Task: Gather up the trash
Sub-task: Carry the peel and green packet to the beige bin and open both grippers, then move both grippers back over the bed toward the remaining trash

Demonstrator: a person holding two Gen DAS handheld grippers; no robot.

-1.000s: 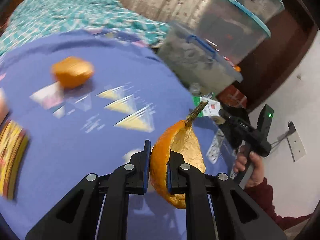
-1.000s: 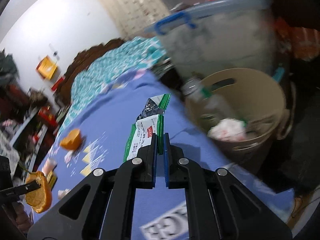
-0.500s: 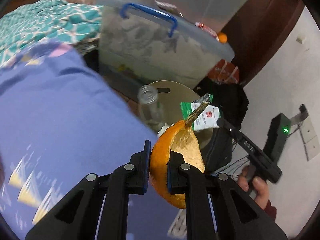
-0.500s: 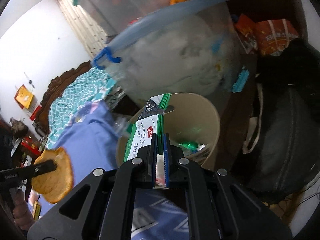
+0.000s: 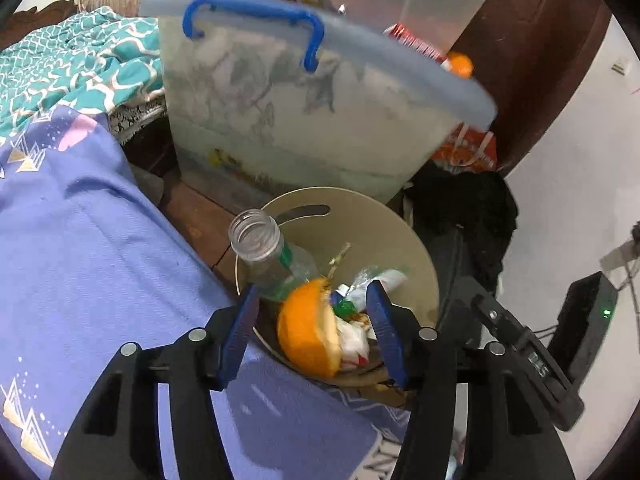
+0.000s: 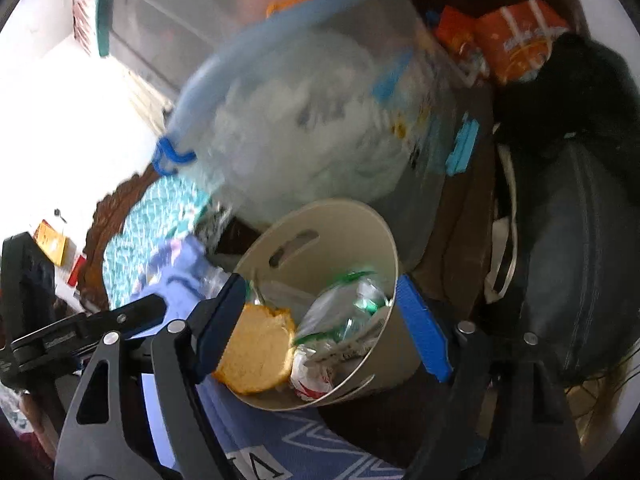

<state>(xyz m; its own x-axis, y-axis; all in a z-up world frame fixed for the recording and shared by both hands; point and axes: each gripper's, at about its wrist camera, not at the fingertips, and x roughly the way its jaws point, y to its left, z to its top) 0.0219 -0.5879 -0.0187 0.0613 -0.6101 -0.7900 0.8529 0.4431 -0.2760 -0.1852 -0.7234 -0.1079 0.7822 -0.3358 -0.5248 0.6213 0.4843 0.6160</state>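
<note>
A beige round bin (image 5: 356,216) stands on the floor beside the bed; it also shows in the right wrist view (image 6: 340,224). My left gripper (image 5: 316,336) is open above it. The orange peel (image 5: 308,330) sits between its fingers, free of both pads, at the bin's near rim; it also shows in the right wrist view (image 6: 256,354). My right gripper (image 6: 320,332) is open over the bin. The green and white wrapper (image 6: 348,308) lies inside with other wrappers and a clear plastic bottle (image 5: 268,256).
A blue patterned bedspread (image 5: 80,264) covers the bed on the left. A large translucent storage box (image 5: 304,116) with a blue handle stands right behind the bin. Black bags (image 6: 572,264) and orange packets (image 6: 512,44) crowd the right side.
Both grippers moved from the bed over to the bin and opened. The left one let go of the orange peel and the right one let go of the wrapper, which now lies in the bin.
</note>
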